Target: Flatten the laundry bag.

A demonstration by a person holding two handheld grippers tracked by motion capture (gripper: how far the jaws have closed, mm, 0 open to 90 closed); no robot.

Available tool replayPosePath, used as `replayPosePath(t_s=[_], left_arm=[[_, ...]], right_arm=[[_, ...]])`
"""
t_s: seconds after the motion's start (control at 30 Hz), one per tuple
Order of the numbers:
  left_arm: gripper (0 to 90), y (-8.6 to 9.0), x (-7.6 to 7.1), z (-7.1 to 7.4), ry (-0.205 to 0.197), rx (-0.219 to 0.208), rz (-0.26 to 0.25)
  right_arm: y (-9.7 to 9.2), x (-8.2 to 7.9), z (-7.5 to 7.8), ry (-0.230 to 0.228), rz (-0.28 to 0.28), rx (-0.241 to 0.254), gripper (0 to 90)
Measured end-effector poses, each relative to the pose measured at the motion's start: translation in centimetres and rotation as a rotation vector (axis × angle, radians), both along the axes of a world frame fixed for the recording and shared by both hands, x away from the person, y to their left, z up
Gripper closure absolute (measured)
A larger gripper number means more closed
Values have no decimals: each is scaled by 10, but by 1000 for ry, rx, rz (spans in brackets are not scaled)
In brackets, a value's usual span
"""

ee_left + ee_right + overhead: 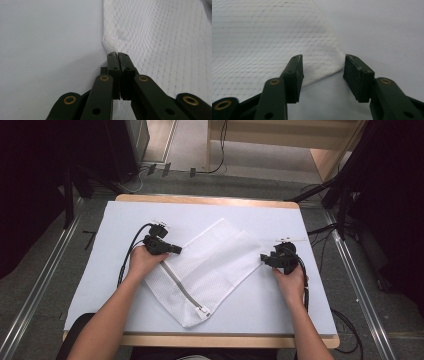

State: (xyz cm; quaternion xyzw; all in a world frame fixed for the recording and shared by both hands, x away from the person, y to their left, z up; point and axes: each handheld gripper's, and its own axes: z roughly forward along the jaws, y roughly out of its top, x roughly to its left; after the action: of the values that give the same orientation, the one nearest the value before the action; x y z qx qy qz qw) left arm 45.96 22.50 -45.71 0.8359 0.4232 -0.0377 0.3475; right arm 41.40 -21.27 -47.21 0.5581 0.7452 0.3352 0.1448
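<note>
Mesh bag (210, 265): L jaws pinch edge, corner btwn R jaws.

The mesh bag (210, 270) is white, thin and see-through, with a fine grid weave. It lies flat on the white mat, turned like a diamond, one corner toward the near edge. A grey zip (181, 288) runs along its lower left edge and ends at a small white pull near that corner. The top part is folded over, so a second layer shows there. Its left corner (110, 43) is puckered; its right corner (329, 67) lies flat.
</note>
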Motion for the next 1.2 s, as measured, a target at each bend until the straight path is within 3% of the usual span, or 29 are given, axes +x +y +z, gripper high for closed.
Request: replayPosePath(t_s=[0.13, 0.2, 0.53, 0.9, 1.2], left_arm=[[900, 3, -2, 1, -4, -2, 13], [900, 8, -3, 3, -9, -10, 28], [900, 33, -6, 5, 1, -55, 120], [899, 37, -19, 3, 13, -53, 113], [897, 37, -40, 4, 21, -62, 118]], right_arm=[[5, 7, 1, -5, 0, -42, 823], [3, 11, 2, 20, -1, -8, 888], [1, 17, 7, 33, 16, 29, 900], [6, 30, 6, 43, 30, 26, 900], [11, 49, 7, 41, 50, 19, 900]])
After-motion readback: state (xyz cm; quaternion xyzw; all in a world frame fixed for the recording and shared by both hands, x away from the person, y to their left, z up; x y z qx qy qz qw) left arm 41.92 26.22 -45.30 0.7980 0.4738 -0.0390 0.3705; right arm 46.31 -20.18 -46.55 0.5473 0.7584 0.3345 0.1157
